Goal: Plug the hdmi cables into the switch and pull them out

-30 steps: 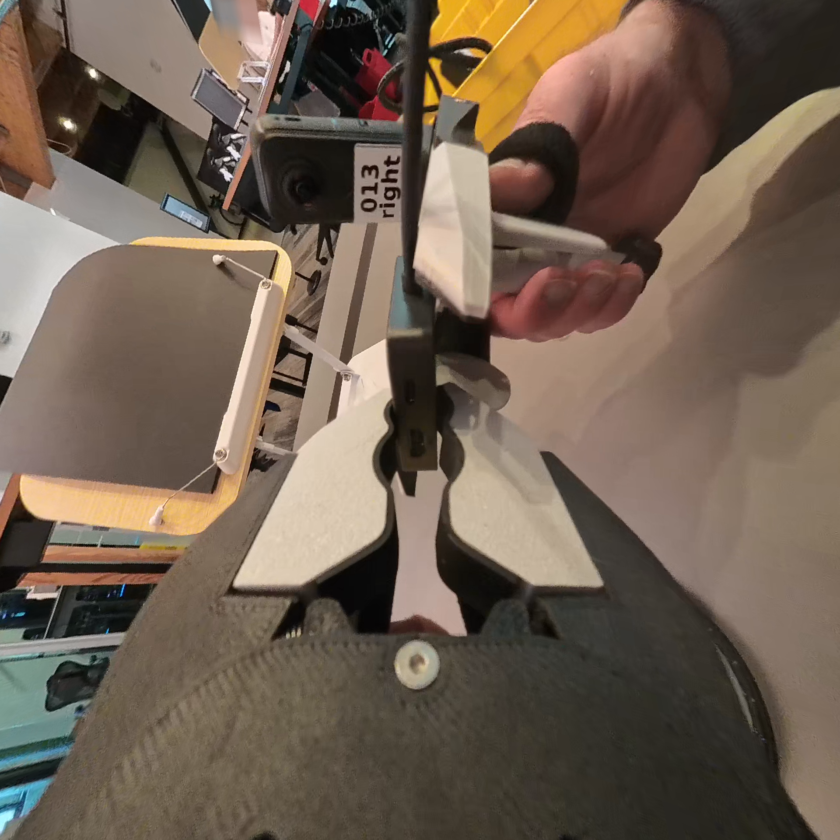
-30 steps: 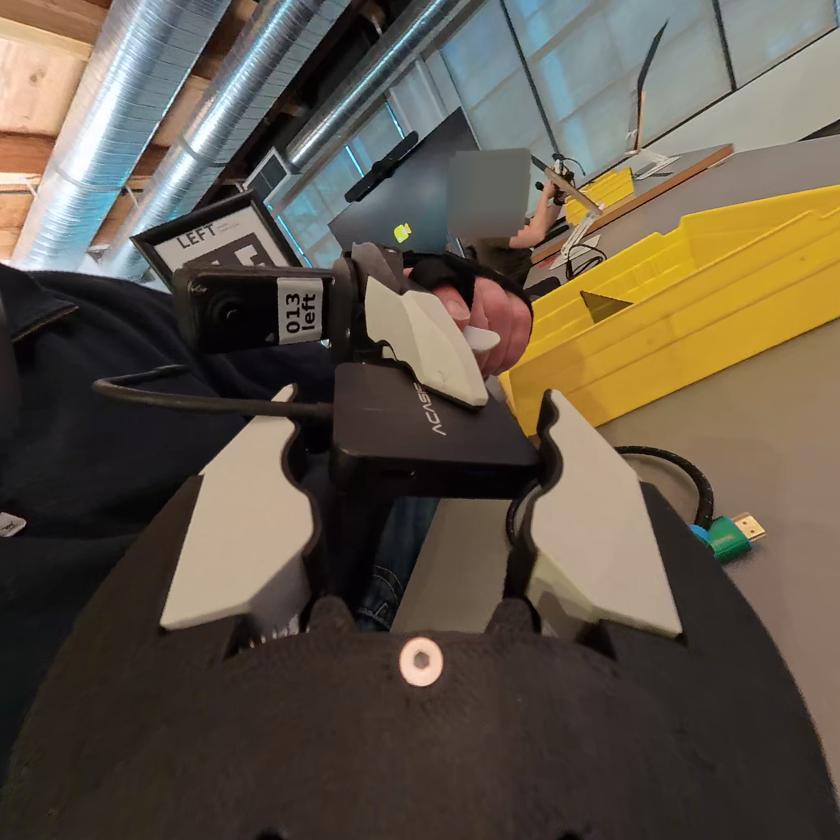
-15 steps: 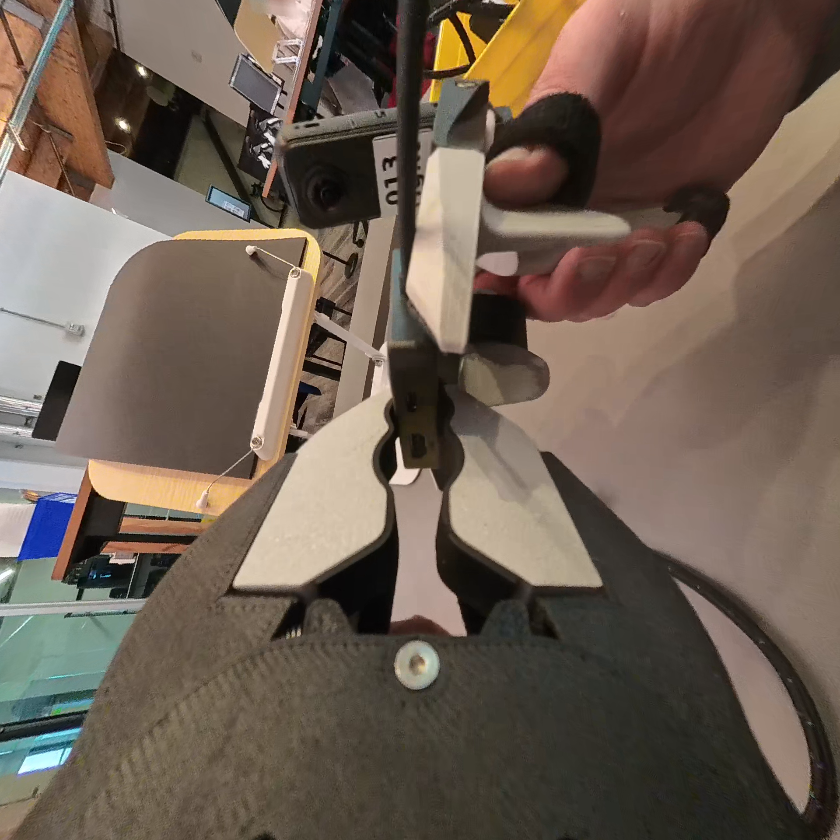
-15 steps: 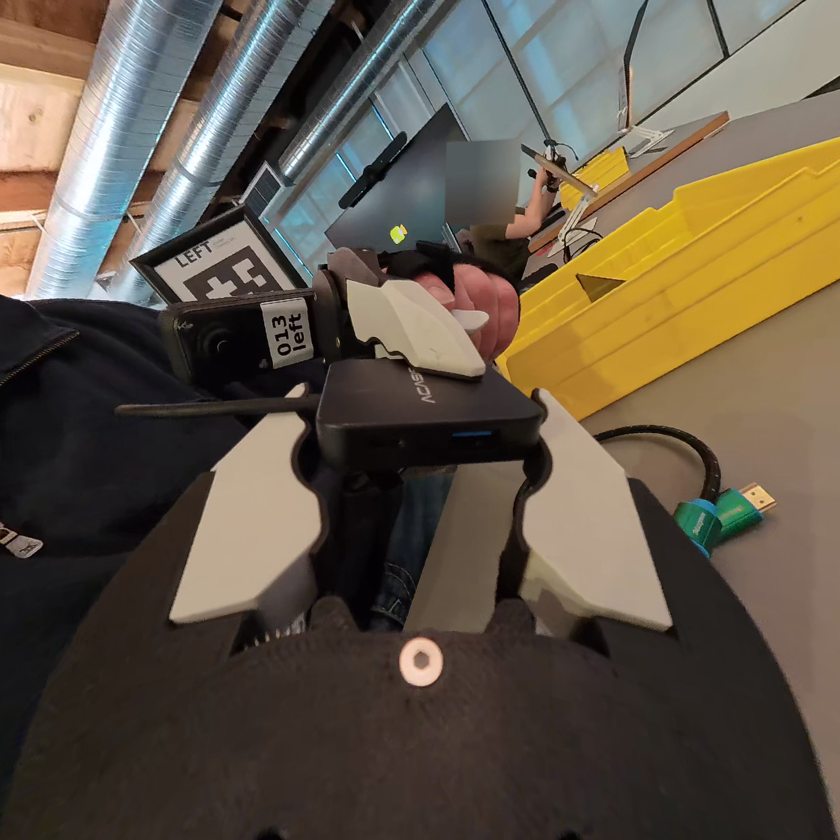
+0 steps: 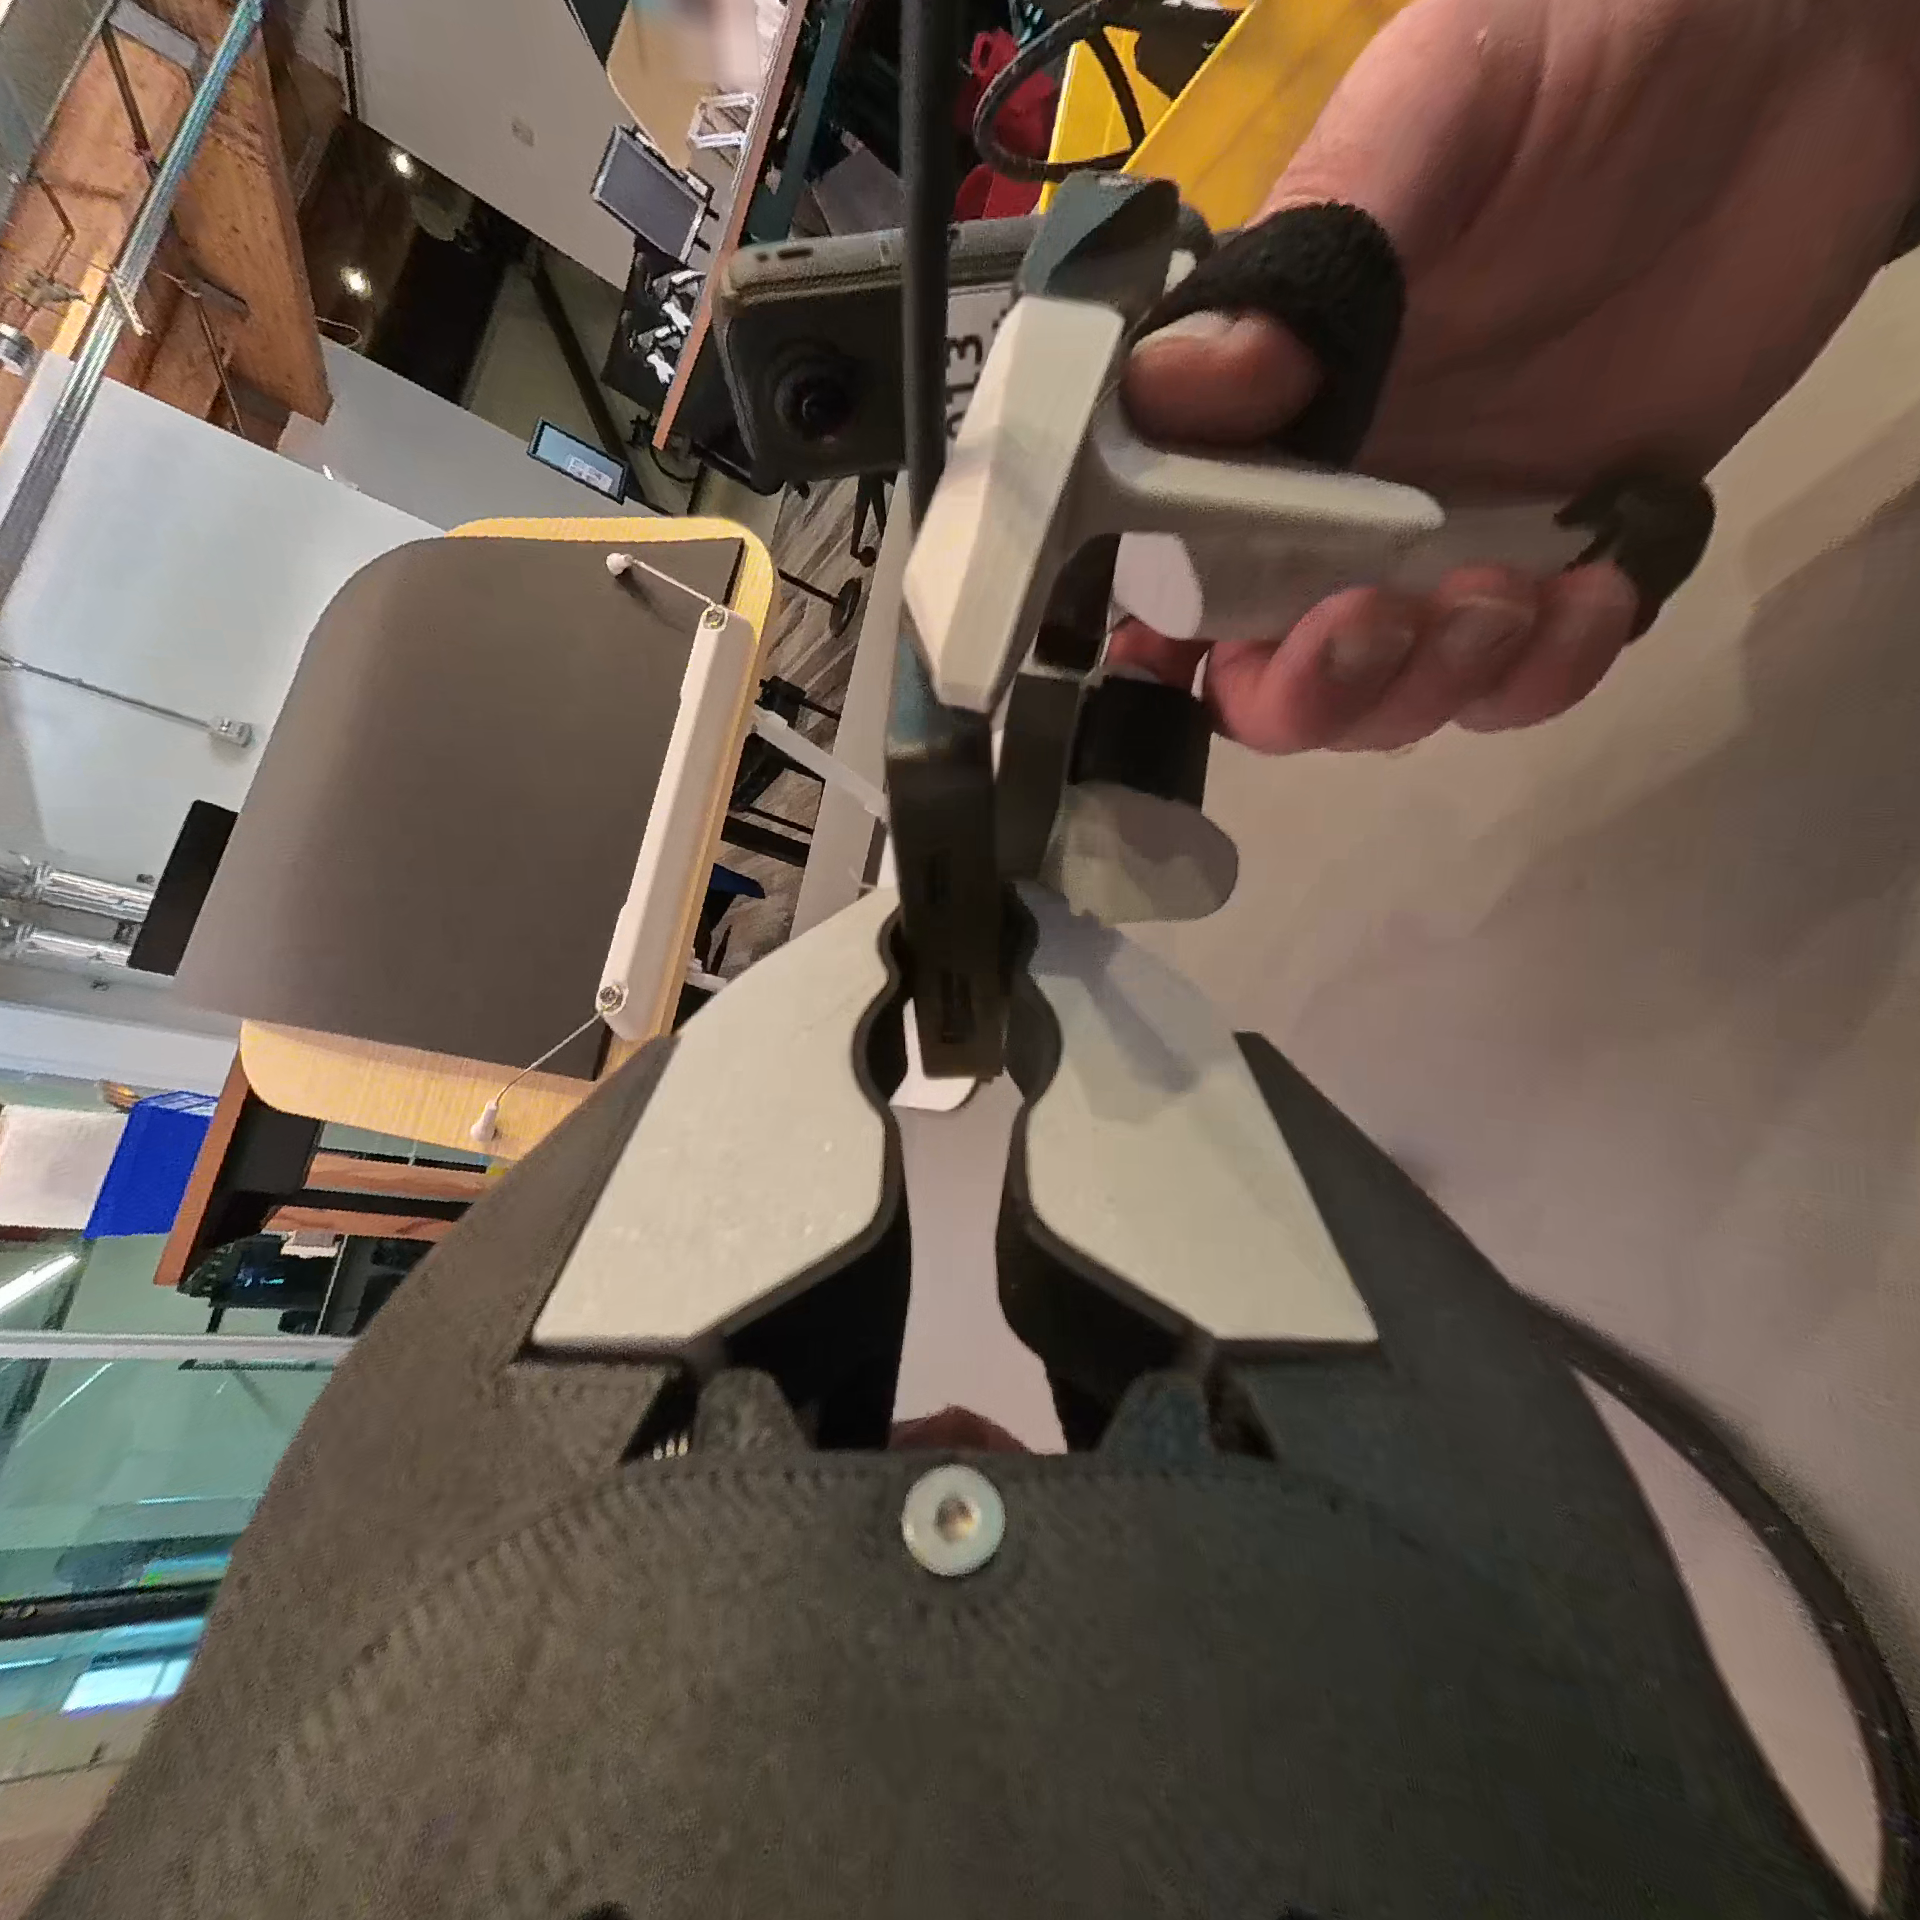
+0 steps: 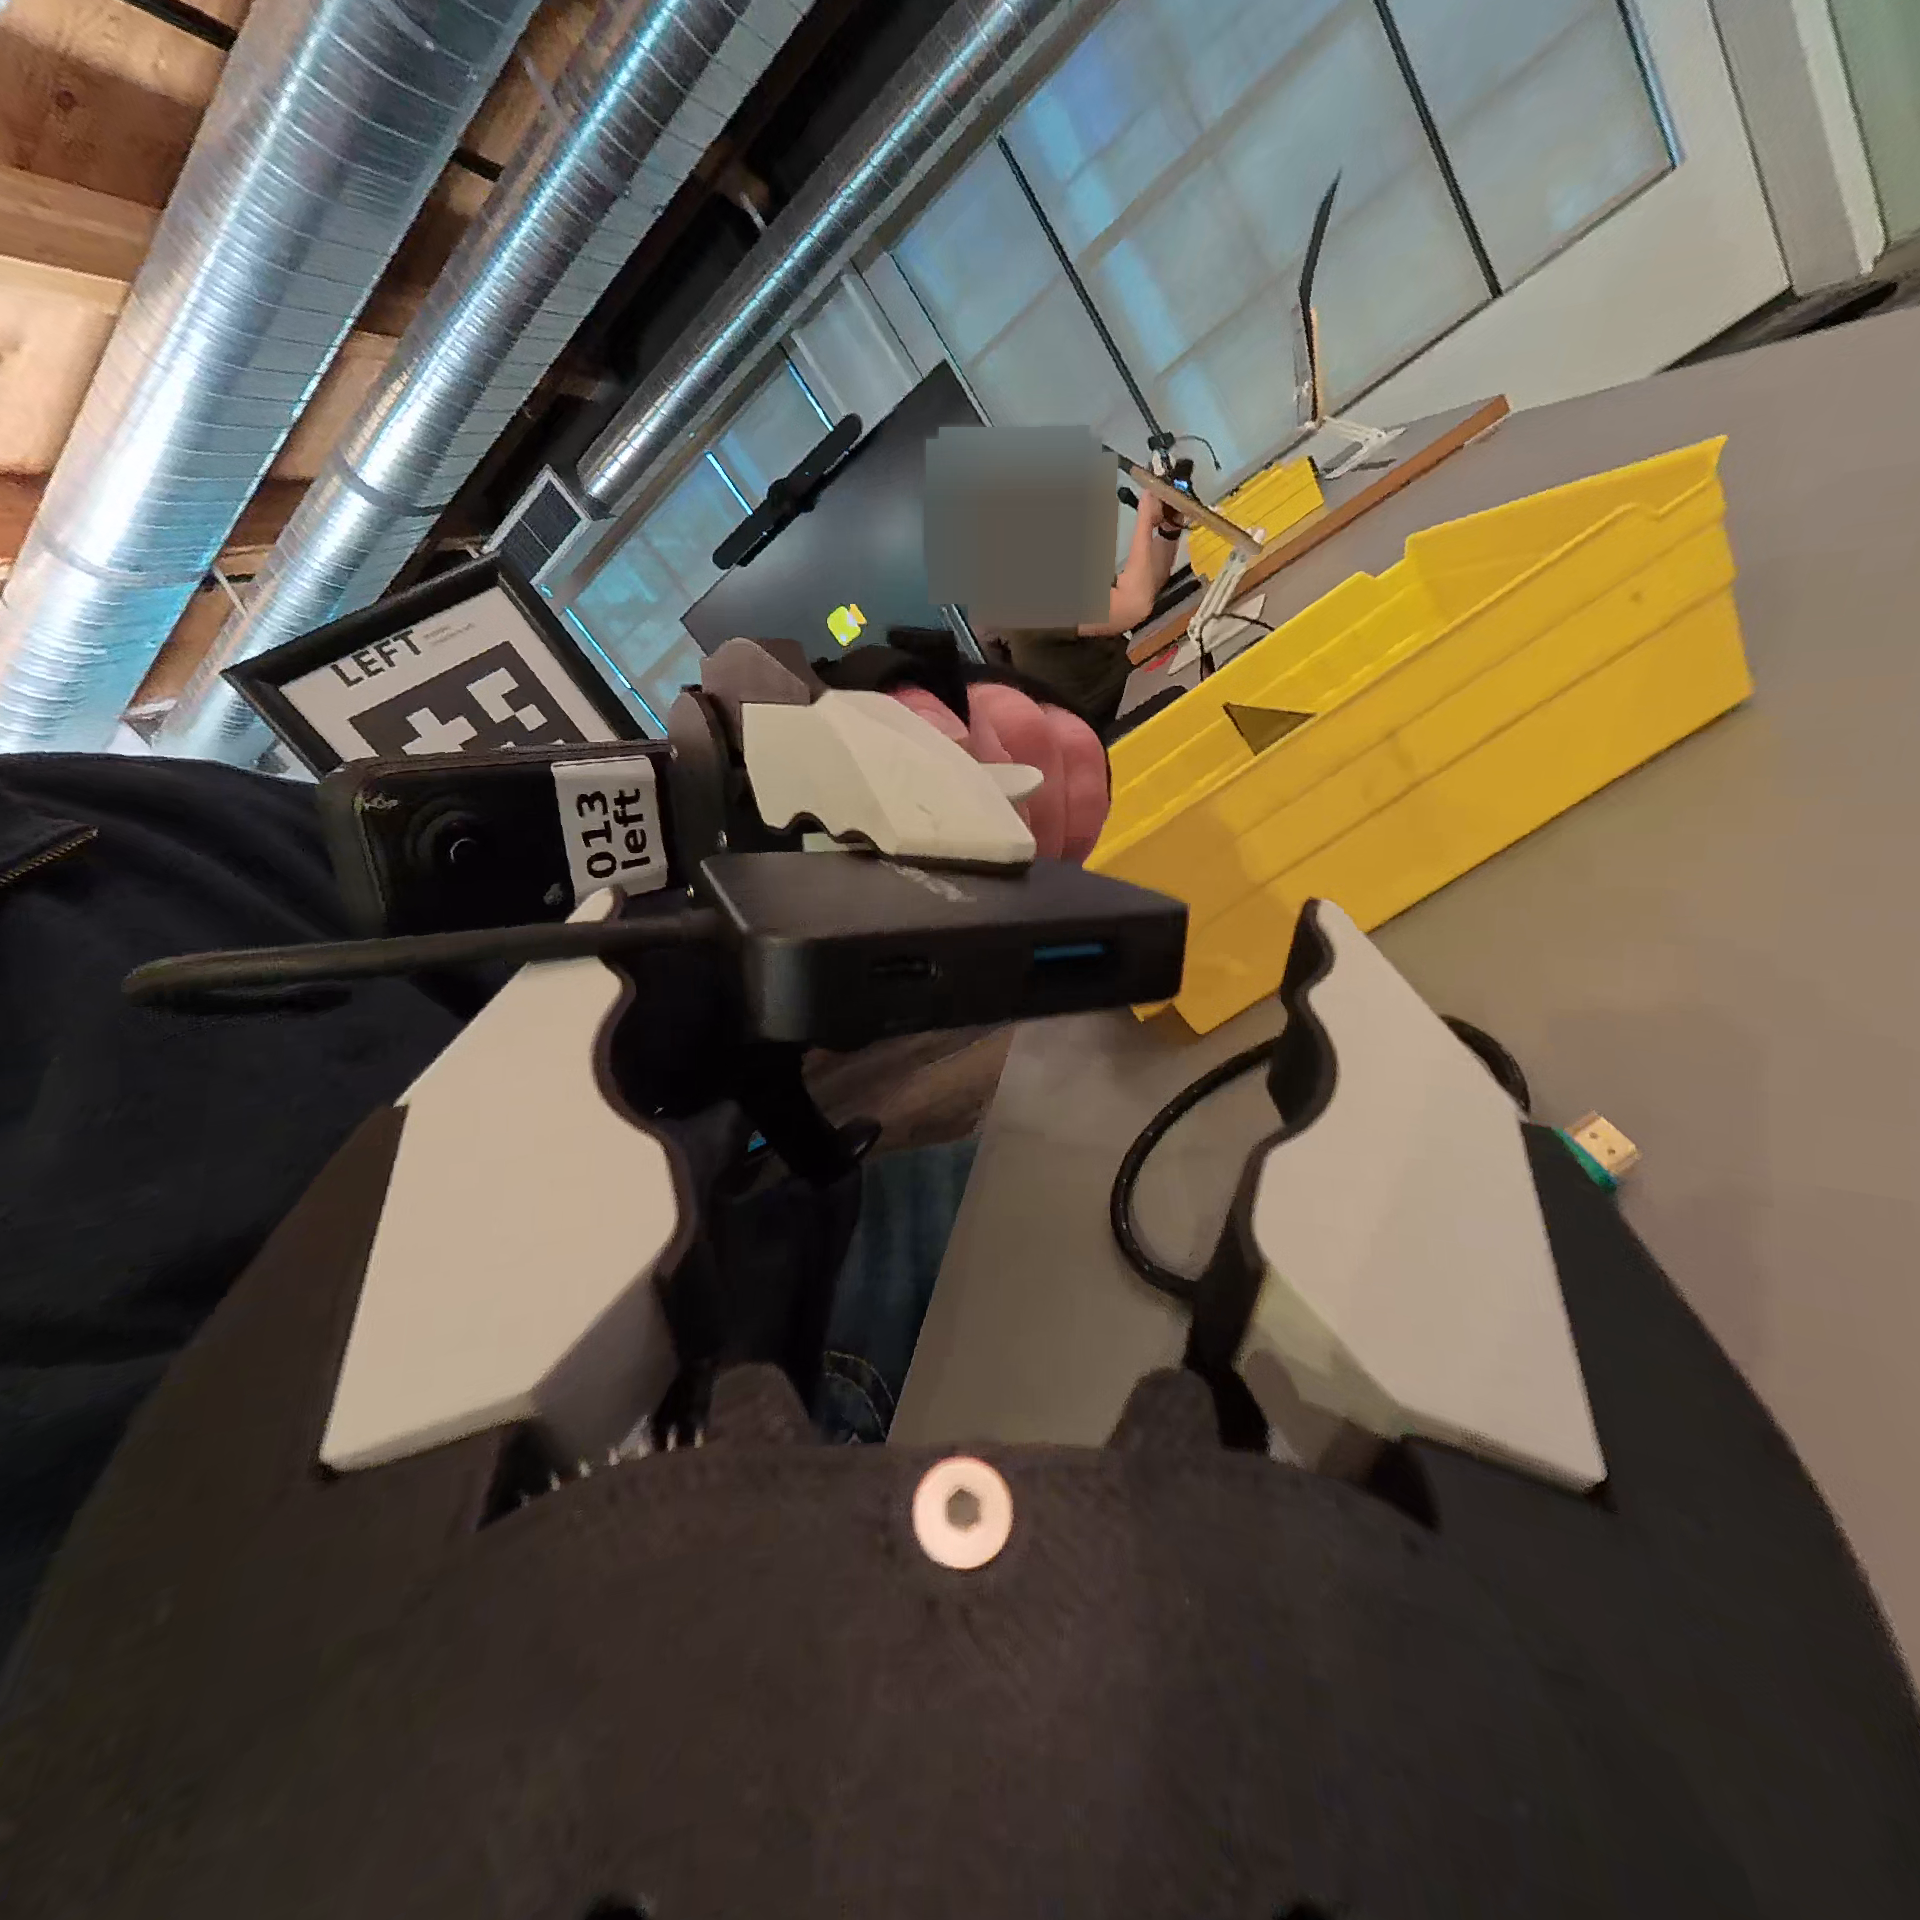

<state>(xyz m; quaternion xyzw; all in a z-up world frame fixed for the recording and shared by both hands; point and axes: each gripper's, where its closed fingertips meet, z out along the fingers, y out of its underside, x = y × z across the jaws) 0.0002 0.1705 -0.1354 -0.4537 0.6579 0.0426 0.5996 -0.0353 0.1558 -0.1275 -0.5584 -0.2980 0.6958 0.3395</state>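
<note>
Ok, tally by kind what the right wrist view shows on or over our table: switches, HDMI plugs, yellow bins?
switch: 1
green HDMI plug: 1
yellow bin: 1
Total: 3

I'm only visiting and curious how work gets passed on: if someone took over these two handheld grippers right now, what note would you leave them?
Left gripper: shut on the black switch, held in the air.
Right gripper: open, fingers either side of the switch, holding nothing.
HDMI cable: loose on the grey table, green plug near the yellow bin.
Done: switch picked up.
Left: the ports in view are empty, so every plugging in and pulling out.
</note>
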